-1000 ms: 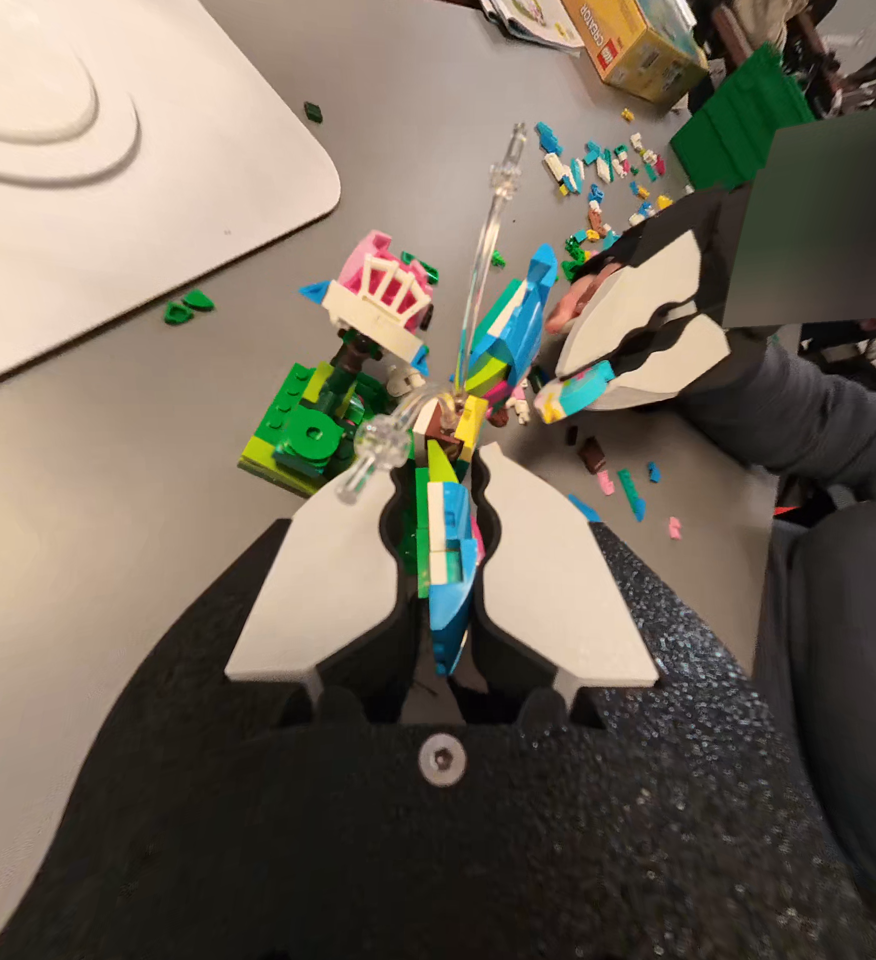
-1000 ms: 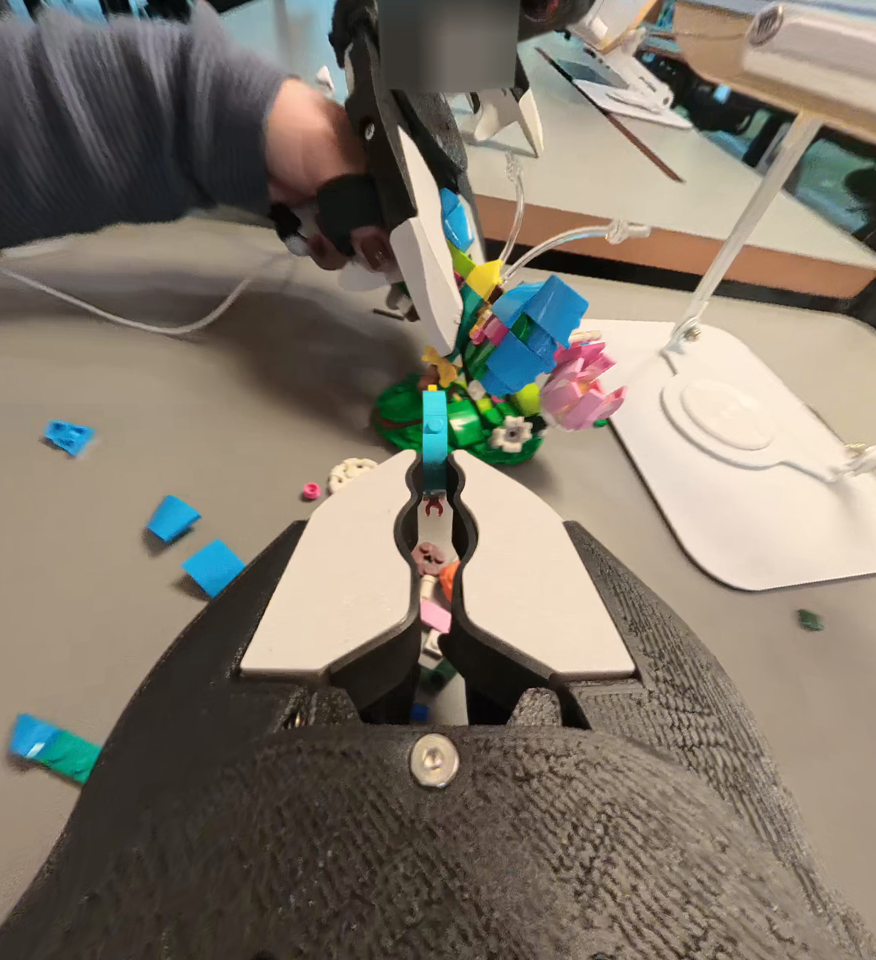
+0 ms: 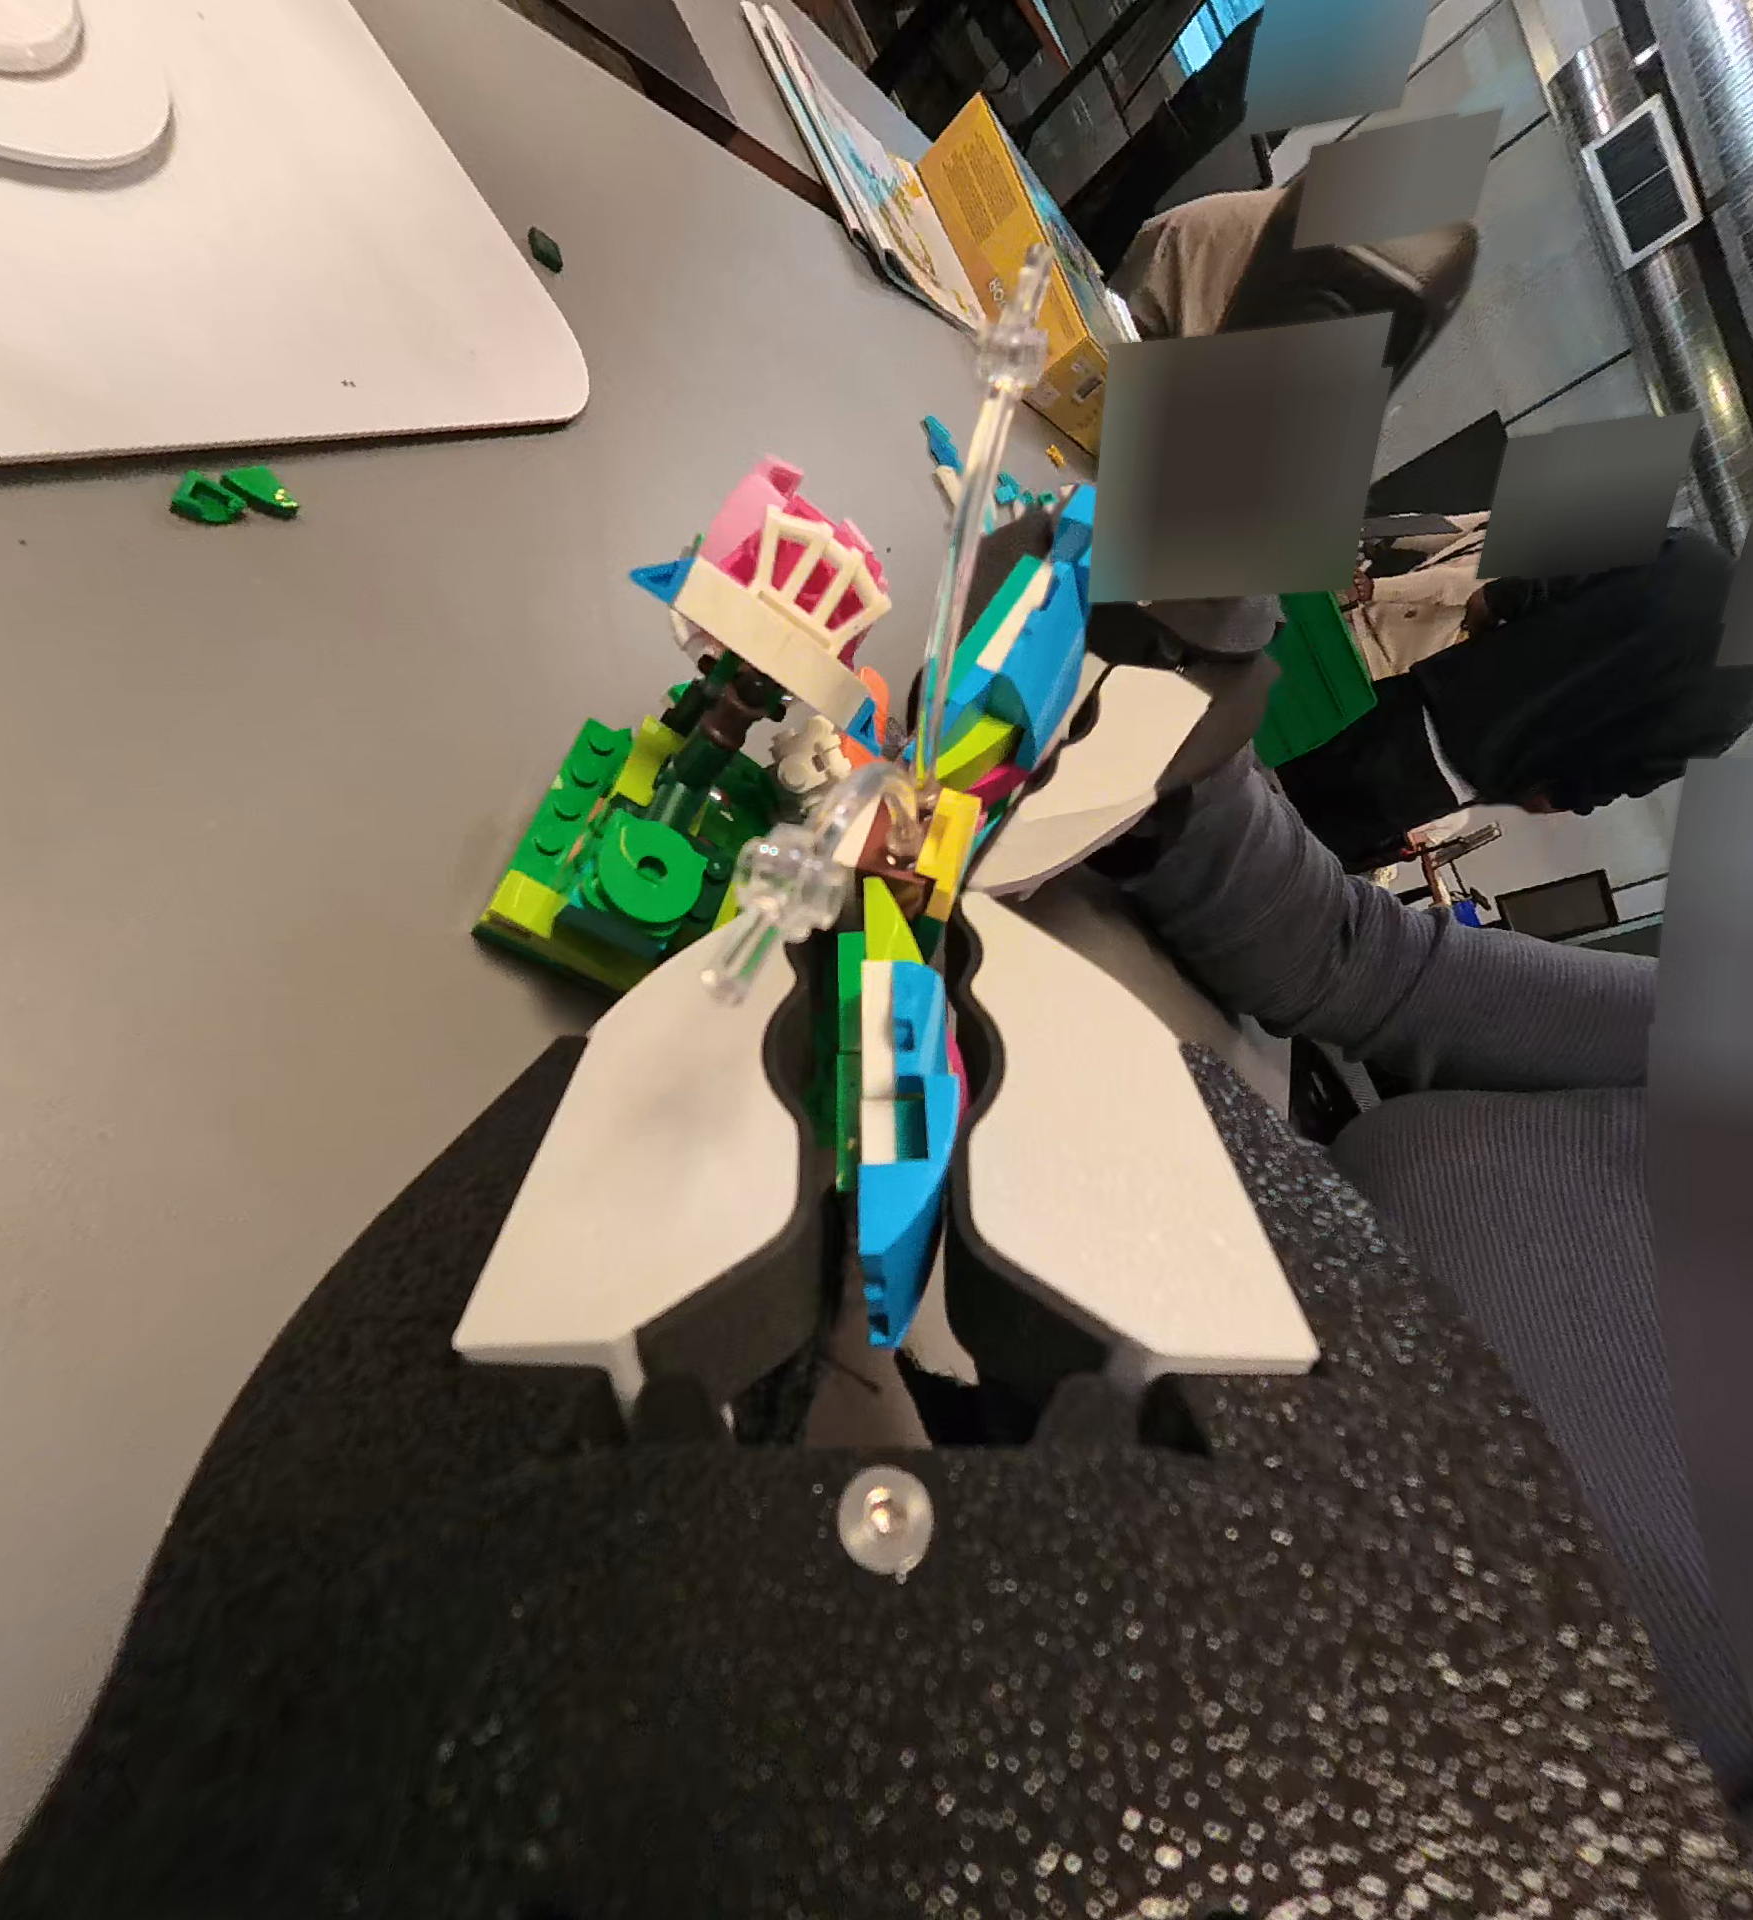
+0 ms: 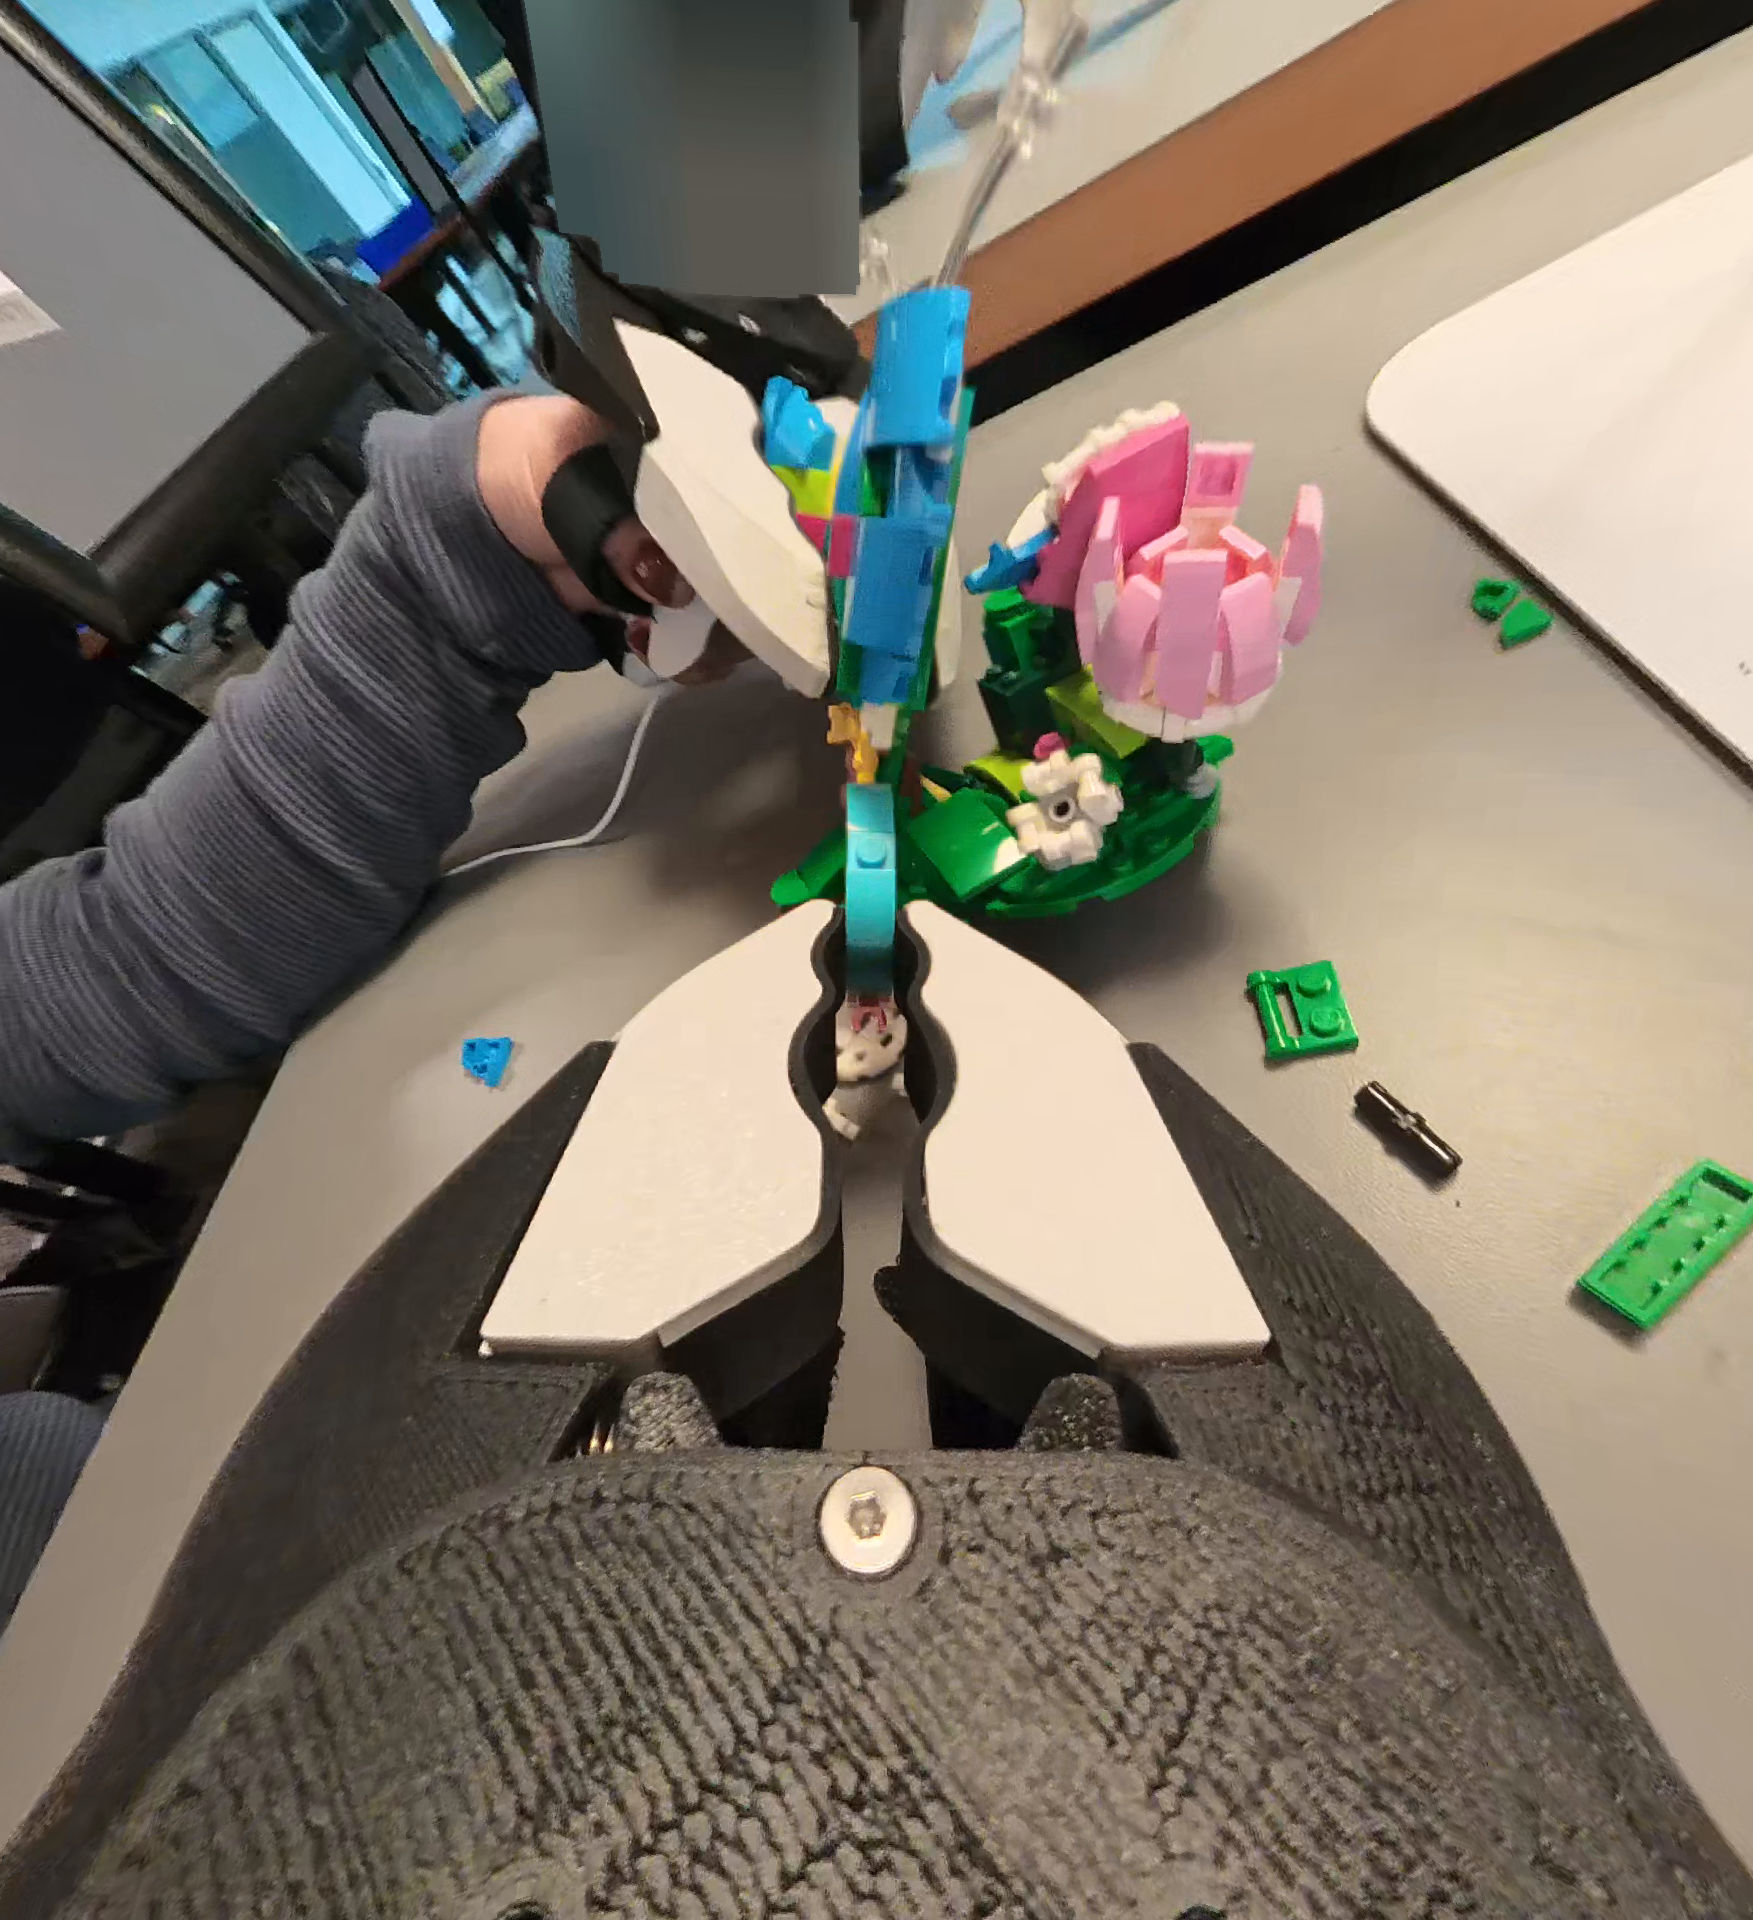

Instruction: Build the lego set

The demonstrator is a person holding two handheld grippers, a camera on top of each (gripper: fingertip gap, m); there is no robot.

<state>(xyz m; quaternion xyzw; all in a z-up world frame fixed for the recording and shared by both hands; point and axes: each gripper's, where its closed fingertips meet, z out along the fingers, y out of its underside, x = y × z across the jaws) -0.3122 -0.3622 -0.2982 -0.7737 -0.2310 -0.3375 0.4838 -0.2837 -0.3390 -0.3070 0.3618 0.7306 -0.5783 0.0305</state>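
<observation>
My left gripper (image 3: 877, 925) is shut on a blue, white and green brick build (image 3: 898, 1122) that joins the lego model with clear curved rods (image 3: 965, 582). The model stands on a green base (image 3: 623, 883) and carries a pink flower (image 3: 789, 582). In the right wrist view the left gripper's fingers (image 4: 726, 520) hold the blue build (image 4: 903, 499) upright beside the pink flower (image 4: 1184, 592). My right gripper (image 4: 870, 912) is shut on a slim teal piece (image 4: 870, 873), its tip just under the blue build. The right gripper's fingers (image 3: 1090, 769) sit close against the model.
A white stand plate (image 3: 176, 260) lies left of the model, and it shows at the right in the right wrist view (image 4: 1630, 416). Loose green pieces (image 4: 1303, 1010) (image 4: 1672, 1242), a black pin (image 4: 1407, 1127) and a blue bit (image 4: 486, 1060) lie on the grey table. A yellow box (image 3: 1007, 260) stands behind. Tip to tip, the grippers are about 5 cm apart. Between my right fingertips and the black pin (image 4: 1407, 1127) there is roughly 9 cm.
My right gripper has moved in with the teal piece, from apart on the table to right under the blue build. The left gripper keeps its hold; both views have tilted.
</observation>
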